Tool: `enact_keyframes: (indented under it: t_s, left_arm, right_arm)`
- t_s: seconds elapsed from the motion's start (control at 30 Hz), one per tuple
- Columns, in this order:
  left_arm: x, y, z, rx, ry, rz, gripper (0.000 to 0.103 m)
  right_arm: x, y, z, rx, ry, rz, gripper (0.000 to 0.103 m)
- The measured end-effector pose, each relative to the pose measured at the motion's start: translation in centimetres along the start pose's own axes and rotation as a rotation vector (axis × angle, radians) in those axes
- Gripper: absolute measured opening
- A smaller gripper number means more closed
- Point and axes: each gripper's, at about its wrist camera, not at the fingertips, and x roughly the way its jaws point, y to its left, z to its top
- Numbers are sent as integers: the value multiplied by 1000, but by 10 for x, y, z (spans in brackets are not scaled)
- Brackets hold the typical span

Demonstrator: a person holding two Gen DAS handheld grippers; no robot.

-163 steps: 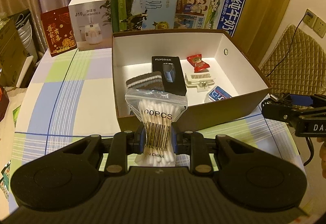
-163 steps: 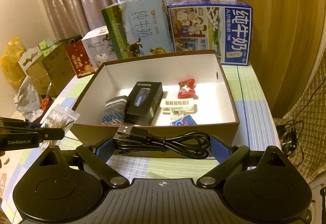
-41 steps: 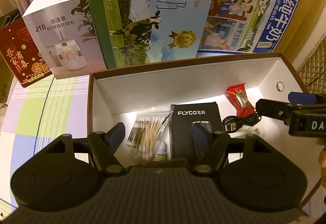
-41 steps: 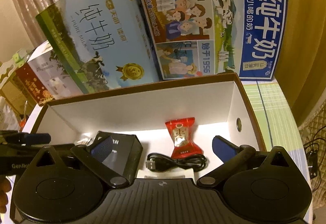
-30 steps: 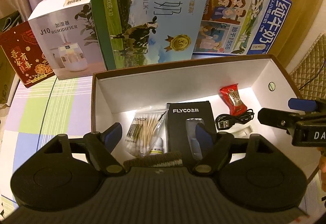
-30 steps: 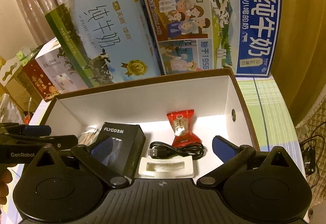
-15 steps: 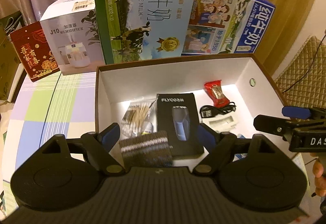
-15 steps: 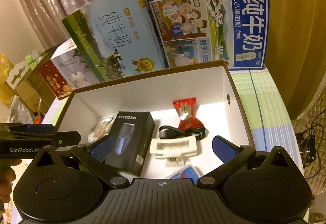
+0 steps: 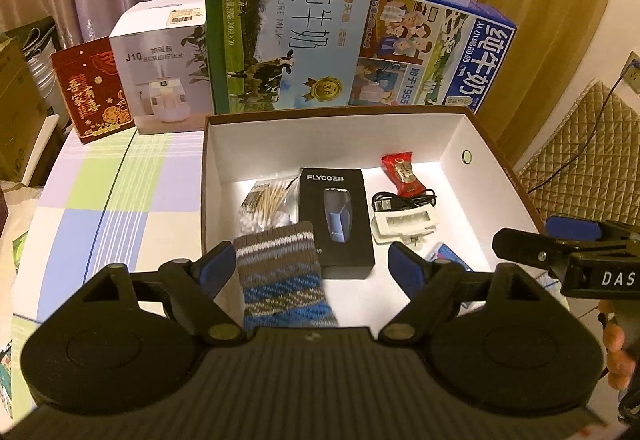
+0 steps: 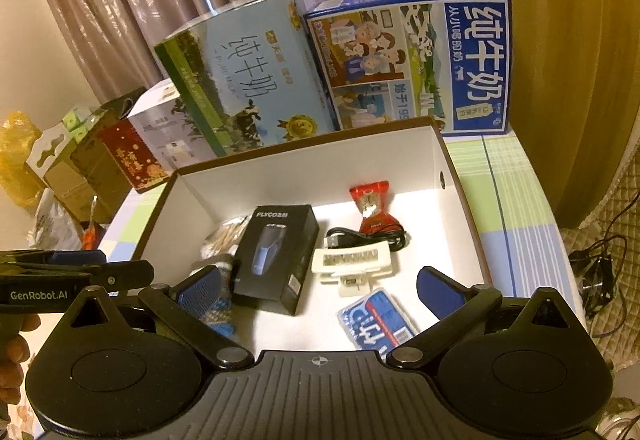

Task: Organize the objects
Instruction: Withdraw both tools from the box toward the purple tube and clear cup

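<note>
Hovering both hand-held grippers, left (image 9: pixel 310 260) and right (image 10: pixel 318 288), released and empty over the filled box (image 9: pixel 332 114), we risk snagging the knitted sock (image 9: pixel 280 276) underneath.

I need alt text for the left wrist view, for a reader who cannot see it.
The open left gripper hovers over a white-lined box holding a knitted striped sock, a black FLYCO shaver box, cotton swabs, a black USB cable, a red candy and a white clip. Milk cartons stand behind it.
</note>
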Motion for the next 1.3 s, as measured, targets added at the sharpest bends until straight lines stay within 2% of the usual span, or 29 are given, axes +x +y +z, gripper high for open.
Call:
enact_keyframes:
  t_s: [0.93, 1.3]
  left_arm:
    - [-86, -9, -70, -16, -19, -39, 80]
    - [-91, -6, -105, -21, 36, -37, 81]
  right_arm:
    - [-85, 22, -70, 33, -17, -13, 101]
    - [-92, 27, -104, 38, 34, -25, 101]
